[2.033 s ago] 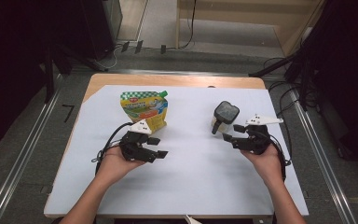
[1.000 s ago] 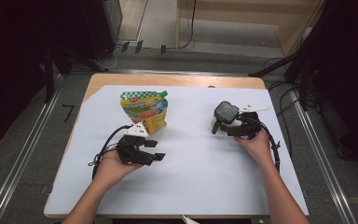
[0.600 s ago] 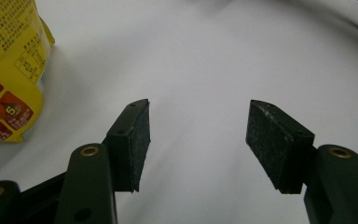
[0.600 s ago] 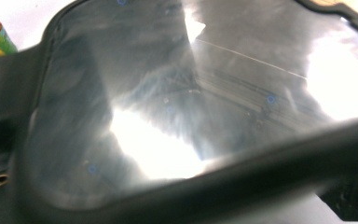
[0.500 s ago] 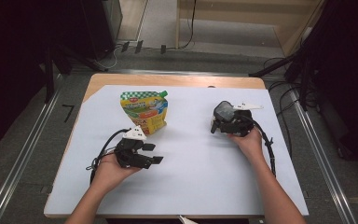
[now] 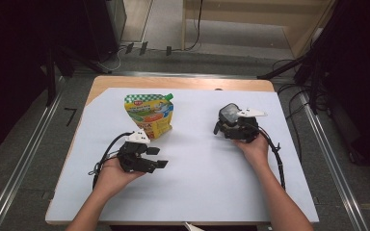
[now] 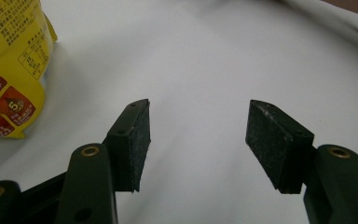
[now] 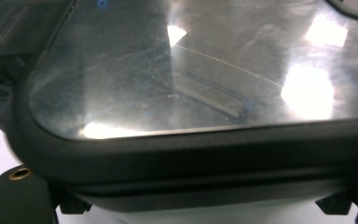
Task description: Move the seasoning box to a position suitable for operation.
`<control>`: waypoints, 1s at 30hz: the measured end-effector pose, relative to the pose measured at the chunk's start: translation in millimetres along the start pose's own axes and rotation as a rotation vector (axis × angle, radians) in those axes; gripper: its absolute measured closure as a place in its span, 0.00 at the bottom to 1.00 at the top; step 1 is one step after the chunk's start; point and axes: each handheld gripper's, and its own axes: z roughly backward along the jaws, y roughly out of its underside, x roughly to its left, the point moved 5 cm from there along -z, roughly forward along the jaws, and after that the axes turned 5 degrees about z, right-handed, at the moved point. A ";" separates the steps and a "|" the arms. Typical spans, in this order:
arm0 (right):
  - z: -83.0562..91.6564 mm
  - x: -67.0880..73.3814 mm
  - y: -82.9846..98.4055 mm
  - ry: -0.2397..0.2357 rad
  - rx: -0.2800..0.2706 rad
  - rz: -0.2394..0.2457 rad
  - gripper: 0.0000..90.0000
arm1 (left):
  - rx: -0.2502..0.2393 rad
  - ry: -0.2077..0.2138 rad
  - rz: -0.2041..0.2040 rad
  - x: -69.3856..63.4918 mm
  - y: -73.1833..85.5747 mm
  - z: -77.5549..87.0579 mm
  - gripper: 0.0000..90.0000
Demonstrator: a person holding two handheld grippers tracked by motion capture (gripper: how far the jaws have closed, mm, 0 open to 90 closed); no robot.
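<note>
both handheld grippers are black: the left gripper (image 6: 161,158) and the right gripper (image 6: 220,126) each carry a pale three-cornered plate on top and trail a black cable that loops back along the forearm. up close, the left gripper's jaws are matte black bars with brass-coloured rivets — each ends in a rough, dark, rectangular pad (image 7: 140,142). the forearms are bare, no sleeves.

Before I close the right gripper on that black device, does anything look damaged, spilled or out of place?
One thing: the black device has a thin scratch across its glossy glass face, seen in the right gripper view. The yellow pouch looks intact, with nothing spilled on the white table cover.
</note>
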 end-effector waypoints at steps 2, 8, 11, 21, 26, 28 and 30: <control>-0.1 0.2 0.1 0.003 -0.002 0.004 0.17 | 0.002 0.003 0.000 -0.4 0.1 -0.8 0.45; -1.9 0.1 -1.1 0.002 -0.002 -0.016 0.15 | 0.008 0.005 -0.003 -2.0 0.1 -2.6 0.45; -3.6 -0.1 -2.7 -0.001 -0.009 -0.025 0.15 | 0.009 0.006 -0.003 -2.3 0.2 -3.0 0.45; -7.1 0.0 -4.8 -0.001 0.007 -0.011 0.17 | 0.008 0.005 0.002 -2.1 0.6 -3.6 0.45; -6.0 1.6 -6.0 0.009 0.017 0.018 0.17 | 0.003 0.008 0.004 -0.5 0.8 -2.2 0.45; -2.3 3.8 -8.5 0.002 0.011 0.014 0.17 | 0.002 0.008 0.005 0.9 0.5 -1.6 0.45; 0.8 5.3 -10.4 -0.011 0.002 0.003 0.17 | -0.003 0.010 0.010 1.4 -0.2 -1.8 0.45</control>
